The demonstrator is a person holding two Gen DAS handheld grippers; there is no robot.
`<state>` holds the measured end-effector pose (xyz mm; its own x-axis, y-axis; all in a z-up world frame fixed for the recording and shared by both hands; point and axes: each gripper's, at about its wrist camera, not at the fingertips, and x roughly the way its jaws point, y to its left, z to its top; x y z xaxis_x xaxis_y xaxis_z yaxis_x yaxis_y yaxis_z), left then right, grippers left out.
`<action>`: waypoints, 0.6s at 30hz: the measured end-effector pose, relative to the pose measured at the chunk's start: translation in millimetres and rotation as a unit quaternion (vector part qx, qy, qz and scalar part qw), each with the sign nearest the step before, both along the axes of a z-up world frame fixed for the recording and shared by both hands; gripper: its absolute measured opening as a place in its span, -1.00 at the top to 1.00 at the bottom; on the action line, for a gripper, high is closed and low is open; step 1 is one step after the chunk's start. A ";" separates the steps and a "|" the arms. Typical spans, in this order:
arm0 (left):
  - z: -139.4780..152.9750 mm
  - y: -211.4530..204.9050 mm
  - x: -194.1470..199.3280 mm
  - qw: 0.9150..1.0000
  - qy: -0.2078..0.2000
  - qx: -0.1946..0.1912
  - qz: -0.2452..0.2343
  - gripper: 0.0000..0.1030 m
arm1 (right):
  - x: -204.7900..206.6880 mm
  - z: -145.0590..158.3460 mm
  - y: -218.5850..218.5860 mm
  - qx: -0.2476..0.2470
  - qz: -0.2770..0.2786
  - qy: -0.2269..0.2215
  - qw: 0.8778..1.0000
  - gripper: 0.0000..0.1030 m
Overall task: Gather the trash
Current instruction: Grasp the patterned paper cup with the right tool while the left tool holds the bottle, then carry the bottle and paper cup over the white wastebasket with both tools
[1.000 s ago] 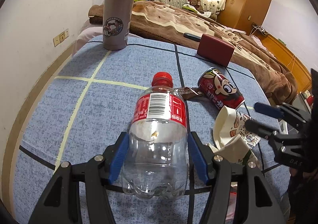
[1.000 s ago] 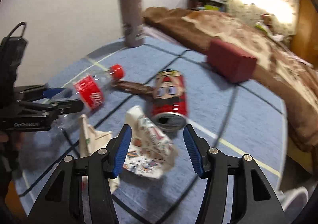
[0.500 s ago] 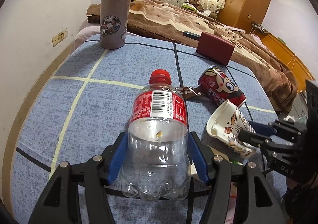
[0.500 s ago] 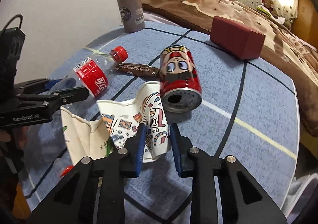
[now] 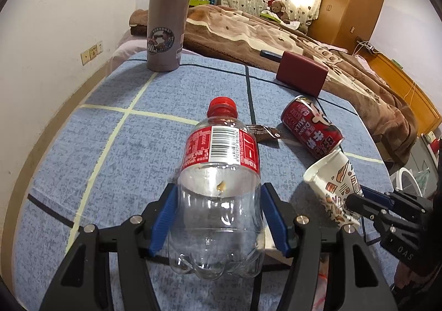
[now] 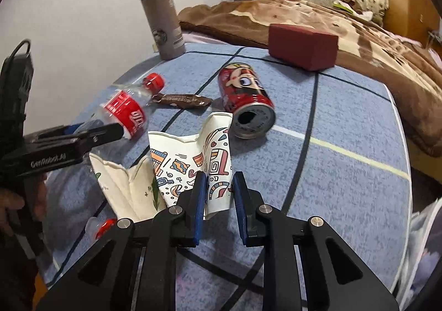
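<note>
A clear plastic bottle [image 5: 221, 200] with a red cap and red label is held off the blue table [image 5: 83, 145], my left gripper [image 5: 218, 189] shut on its lower body. From the right wrist view the bottle [image 6: 124, 115] points its cap toward the far side. My right gripper [image 6: 218, 177] is closing on a crushed, patterned paper cup [image 6: 193, 159], whose base is pinched between the blue pads. The left wrist view shows that cup [image 5: 334, 186] tilted up off the table. A red drink can [image 6: 246, 95] and a brown wrapper [image 6: 182, 100] lie on the table beyond.
A crumpled white paper cup [image 6: 127, 184] lies left of the patterned one, with a small red-capped item [image 6: 102, 225] near the table's front edge. A grey thermos [image 5: 168, 21] and a dark red box [image 5: 302, 77] stand at the far edge. A bed with a brown blanket [image 5: 276, 32] lies behind.
My right gripper's jaws closed from wide apart onto the patterned cup and tipped it up. The left gripper kept its hold on the bottle, almost still.
</note>
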<state>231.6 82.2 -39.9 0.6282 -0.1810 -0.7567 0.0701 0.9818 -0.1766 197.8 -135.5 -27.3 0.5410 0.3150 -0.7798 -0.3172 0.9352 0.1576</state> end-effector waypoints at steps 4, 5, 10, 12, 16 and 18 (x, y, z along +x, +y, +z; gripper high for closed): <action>6.2 -3.3 -11.1 1.000 -0.008 -0.002 -0.004 -0.23 | -4.2 2.9 -8.1 0.014 -0.018 -0.007 1.000 0.60; 8.4 -4.9 -14.8 1.000 -0.012 0.000 -0.005 -0.23 | -5.2 3.3 -10.2 0.014 -0.021 -0.008 1.000 0.60; 19.5 -14.5 -29.8 1.000 -0.028 0.001 -0.014 -0.23 | -12.0 7.4 -22.0 0.027 -0.041 -0.016 0.999 0.60; 24.2 -19.3 -34.1 0.999 -0.034 0.002 -0.017 -0.23 | -15.2 9.8 -25.6 0.026 -0.046 -0.022 0.998 0.60; 34.8 -31.3 -42.6 0.999 -0.047 0.001 -0.027 -0.23 | -24.0 14.8 -36.1 0.036 -0.061 -0.032 0.997 0.60; 40.2 -38.6 -46.1 0.998 -0.054 0.001 -0.034 -0.23 | -28.1 18.6 -44.0 0.041 -0.070 -0.039 0.996 0.60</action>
<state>185.5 43.6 0.3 0.6927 -0.2234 -0.6858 0.1542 0.9747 -0.1618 169.7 -179.6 -8.7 0.6417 0.2940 -0.7084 -0.1996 0.9558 0.2159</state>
